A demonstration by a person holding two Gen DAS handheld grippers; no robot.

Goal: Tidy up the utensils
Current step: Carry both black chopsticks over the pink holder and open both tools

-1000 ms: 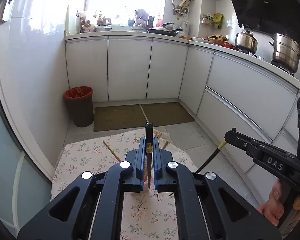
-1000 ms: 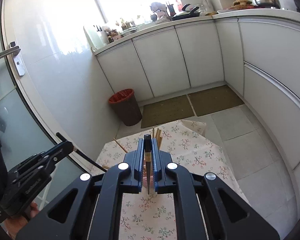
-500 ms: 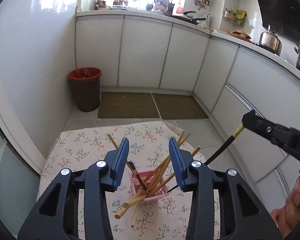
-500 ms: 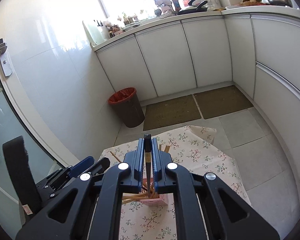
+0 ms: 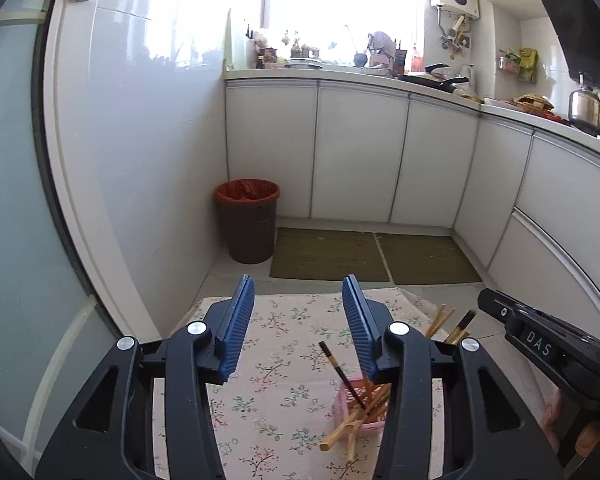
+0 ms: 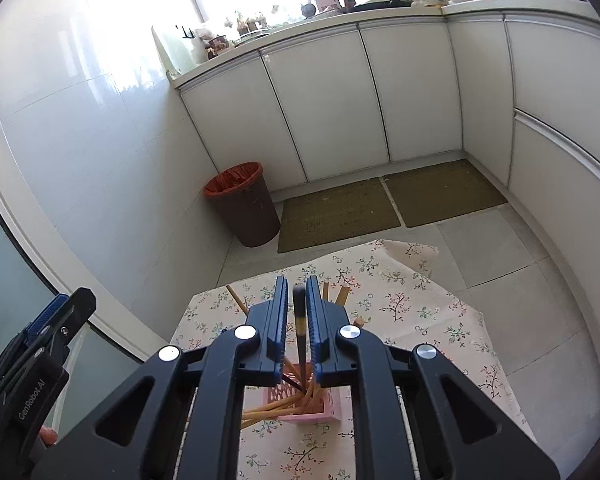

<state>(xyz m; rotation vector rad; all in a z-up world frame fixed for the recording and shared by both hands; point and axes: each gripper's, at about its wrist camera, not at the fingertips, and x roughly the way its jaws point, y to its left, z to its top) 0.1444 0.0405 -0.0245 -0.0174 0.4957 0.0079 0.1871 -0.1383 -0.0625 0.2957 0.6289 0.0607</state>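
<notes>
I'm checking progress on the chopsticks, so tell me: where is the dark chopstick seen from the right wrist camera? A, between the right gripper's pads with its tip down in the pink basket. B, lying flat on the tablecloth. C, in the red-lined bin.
A: the dark chopstick stands between the opening right gripper, its tip in the pink basket.

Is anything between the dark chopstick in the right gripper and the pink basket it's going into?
Nothing visible. The chopstick stands between the opening right gripper jaws, its tip already down among the chopsticks in the basket.

The right gripper's (image 6: pixel 298 300) frame hid the pink basket's (image 6: pixel 324 410) near side; the dark chopstick's (image 6: pixel 299 320) top was blurred, possibly untouched by the pads.
</notes>
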